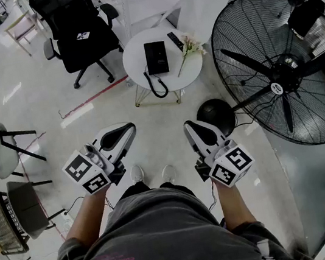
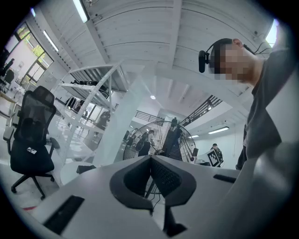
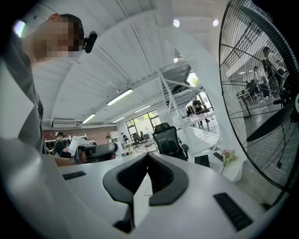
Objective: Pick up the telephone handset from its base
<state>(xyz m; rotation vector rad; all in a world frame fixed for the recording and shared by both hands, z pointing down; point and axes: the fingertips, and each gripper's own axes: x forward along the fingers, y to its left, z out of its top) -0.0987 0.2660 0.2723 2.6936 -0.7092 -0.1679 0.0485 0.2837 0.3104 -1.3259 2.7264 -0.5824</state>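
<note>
The black telephone (image 1: pixel 156 57) lies on a small round white table (image 1: pixel 136 55) well ahead of me, its coiled cord (image 1: pixel 156 87) hanging over the table's near edge. Both grippers are held low and close to my body, far short of the table. In the head view my left gripper (image 1: pixel 130 127) and right gripper (image 1: pixel 188 127) point toward the table, each with its jaws together and nothing between them. The right gripper view has the telephone (image 3: pixel 202 160) small at the right, beyond the shut right gripper (image 3: pixel 147 155). In the left gripper view the left gripper (image 2: pixel 150 158) is shut too.
A large black floor fan (image 1: pixel 282 69) stands right of the table, its round base (image 1: pixel 215 114) close to my right gripper. A black office chair (image 1: pixel 82 35) sits behind the table. A flower (image 1: pixel 189 49) and a dark slim object (image 1: pixel 175 41) lie on the table. Chairs (image 1: pixel 2 147) stand at left.
</note>
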